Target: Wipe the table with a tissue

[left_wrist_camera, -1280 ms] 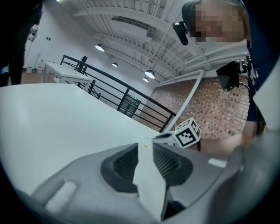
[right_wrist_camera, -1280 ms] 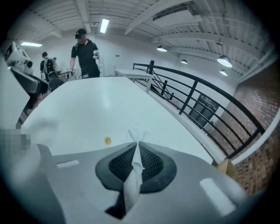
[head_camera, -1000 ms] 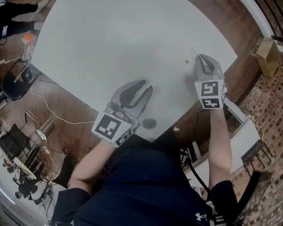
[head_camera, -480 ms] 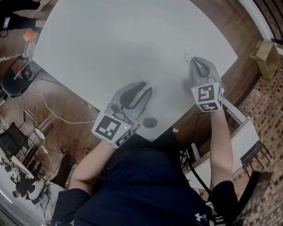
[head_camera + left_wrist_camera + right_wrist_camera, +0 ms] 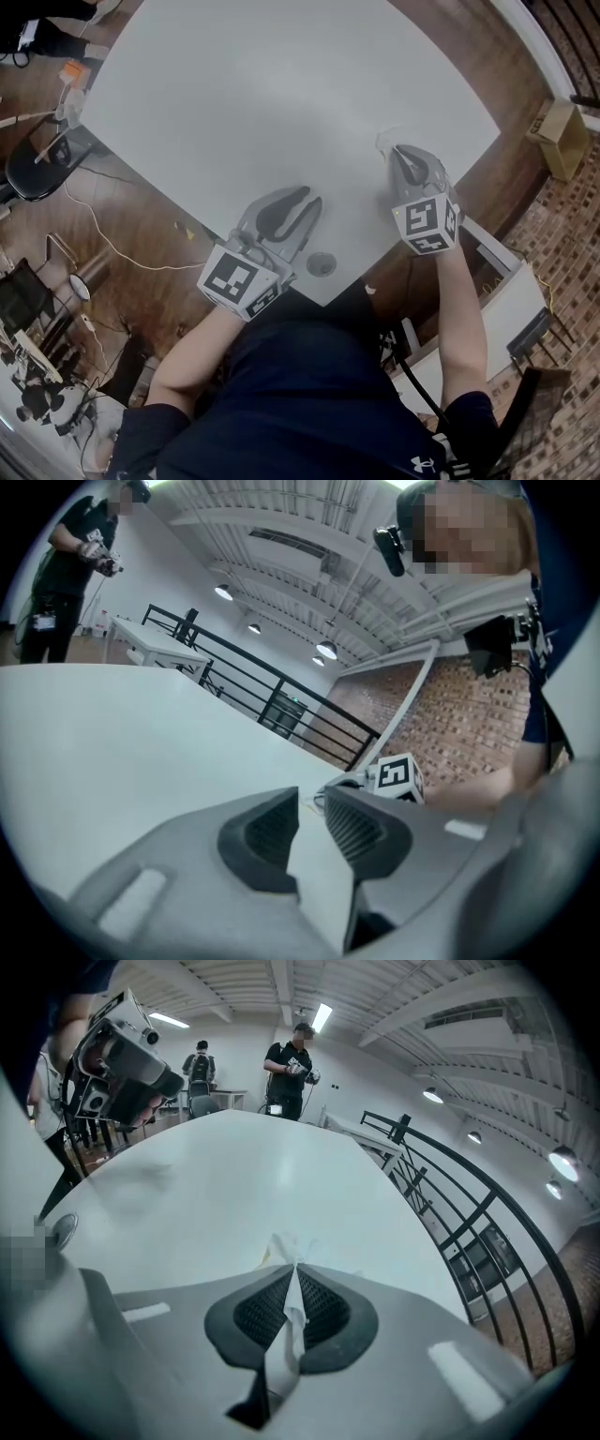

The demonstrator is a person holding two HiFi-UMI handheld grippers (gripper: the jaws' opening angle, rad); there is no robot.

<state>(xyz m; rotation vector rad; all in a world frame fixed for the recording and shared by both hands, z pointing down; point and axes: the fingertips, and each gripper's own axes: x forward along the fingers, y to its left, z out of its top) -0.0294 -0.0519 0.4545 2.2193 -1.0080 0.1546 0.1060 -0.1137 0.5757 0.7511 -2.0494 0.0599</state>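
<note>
On the white table [image 5: 262, 94], my right gripper [image 5: 398, 152] points down near the right edge, shut on a thin white tissue [image 5: 383, 141]. In the right gripper view the tissue [image 5: 289, 1244] is pinched between the ribbed pads and fans out onto the table [image 5: 234, 1176] just past the gripper [image 5: 293, 1267]. My left gripper [image 5: 307, 194] rests low over the table's near edge. In the left gripper view that gripper [image 5: 311, 803] has its jaws closing with a gap still showing and nothing between them. The right gripper's marker cube [image 5: 396, 778] shows beyond.
A small round metal cap [image 5: 320, 263] sits in the table by the near corner. A black chair [image 5: 33, 173] and cables lie on the floor at left, a cardboard box [image 5: 561, 131] at right. People [image 5: 291, 1068] stand past the table's far end; a black railing [image 5: 450, 1204] runs alongside.
My right gripper has slid leftward across the table with the tissue, over the spot where a small yellowish speck lay. The left gripper has stayed in place.
</note>
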